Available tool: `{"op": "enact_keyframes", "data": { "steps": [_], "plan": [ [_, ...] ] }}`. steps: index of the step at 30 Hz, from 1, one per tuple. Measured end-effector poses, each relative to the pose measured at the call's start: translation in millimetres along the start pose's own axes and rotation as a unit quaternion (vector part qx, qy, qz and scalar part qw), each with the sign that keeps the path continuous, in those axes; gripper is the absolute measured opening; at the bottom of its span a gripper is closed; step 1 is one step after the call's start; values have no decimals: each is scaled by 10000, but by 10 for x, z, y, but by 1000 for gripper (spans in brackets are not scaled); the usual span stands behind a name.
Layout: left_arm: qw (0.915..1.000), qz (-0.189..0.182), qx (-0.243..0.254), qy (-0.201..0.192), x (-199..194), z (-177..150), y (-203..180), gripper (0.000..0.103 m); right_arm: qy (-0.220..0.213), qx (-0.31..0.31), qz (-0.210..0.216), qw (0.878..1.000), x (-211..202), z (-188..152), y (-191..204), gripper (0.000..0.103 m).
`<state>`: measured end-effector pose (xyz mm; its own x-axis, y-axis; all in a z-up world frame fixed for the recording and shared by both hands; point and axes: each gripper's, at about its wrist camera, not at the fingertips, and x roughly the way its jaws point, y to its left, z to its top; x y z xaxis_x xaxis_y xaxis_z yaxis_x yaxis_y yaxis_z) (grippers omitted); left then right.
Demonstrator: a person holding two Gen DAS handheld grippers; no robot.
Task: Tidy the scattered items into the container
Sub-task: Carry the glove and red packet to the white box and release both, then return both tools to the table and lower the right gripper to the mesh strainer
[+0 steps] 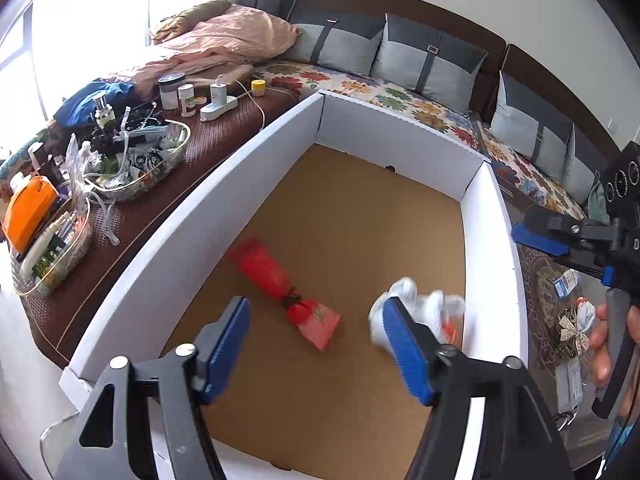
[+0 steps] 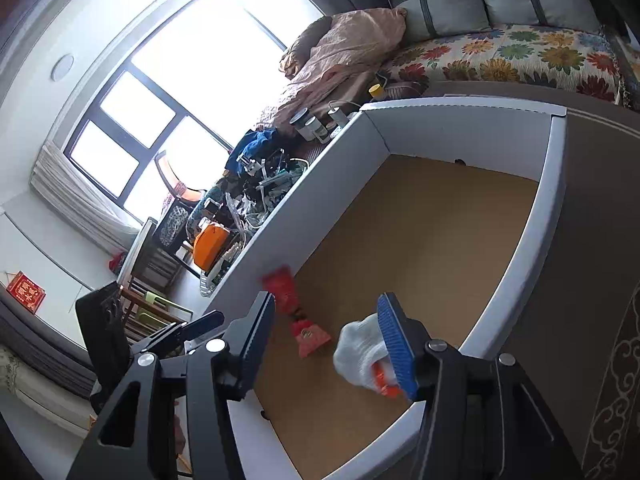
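Red fabric pouch [image 1: 272,272], tied with a dark ribbon near one end, lies already inside the white cardboard box [image 1: 160,240]. It rests on the brown floor, with its long axis running on a slant from the far left toward the near right. The left tool [image 1: 316,312] hangs over it from the near side, jaws wide and nothing between the pads.

Just right of the pouch, close under the box's right wall, is a white knitted bundle with an orange bit [image 1: 424,304]. It is blurred, so I cannot tell whether it has settled. From the right wrist view it sits against the inner side of one pad of that tool, whether touching I cannot say. Those jaws also stand wide and grip nothing.

Beyond the right wall, outside the box, the right tool [image 1: 576,258] is above the desk [image 1: 540,300], which has a brown scroll-patterned cover. Below it a few small things still wait: a blue and white packet [image 1: 566,282], a glittery bow [image 1: 572,330] and some clear wrappers.

As I judge it, the next pick lies to the right of the box. The right hand is plainly the nearer one, while the left would have to cross the wall.
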<state>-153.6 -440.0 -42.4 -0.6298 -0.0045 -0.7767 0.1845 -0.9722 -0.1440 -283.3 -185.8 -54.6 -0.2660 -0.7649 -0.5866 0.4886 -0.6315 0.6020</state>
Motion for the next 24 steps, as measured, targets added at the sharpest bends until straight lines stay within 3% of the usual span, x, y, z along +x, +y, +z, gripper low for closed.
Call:
{"op": "enact_keyframes", "data": {
  "steps": [7,9,12,15,17,21,24],
  "plan": [
    [9984,-187,47,-525,-484,-141,-260,81,-516,18,-109,9986,-781,-24,-32,55],
    [9968,-370,190,-682,-693,-239,-522,84,-613,-13,-246,9978,-1139,-135,-92,55],
    [9927,-692,486,-861,-953,-437,-1010,103,-841,-145,-500,9951,-1686,-393,-195,55],
    [9861,-1049,833,-987,-1170,-693,-1578,103,-1167,-414,-934,9879,-2332,-741,-277,55],
    [9810,-1298,1018,-1020,-1252,-890,-1955,103,-1424,-614,-1358,9785,-2741,-999,-326,55],
    [9746,-1498,1249,-1098,-1305,-1309,-2602,103,-1986,-899,-2604,9406,-3487,-1680,-408,55],
    [9771,-1282,1383,-989,-1175,-1633,-2968,103,-1740,-784,-3573,9143,-3683,-2201,-627,55]
  ]
}}
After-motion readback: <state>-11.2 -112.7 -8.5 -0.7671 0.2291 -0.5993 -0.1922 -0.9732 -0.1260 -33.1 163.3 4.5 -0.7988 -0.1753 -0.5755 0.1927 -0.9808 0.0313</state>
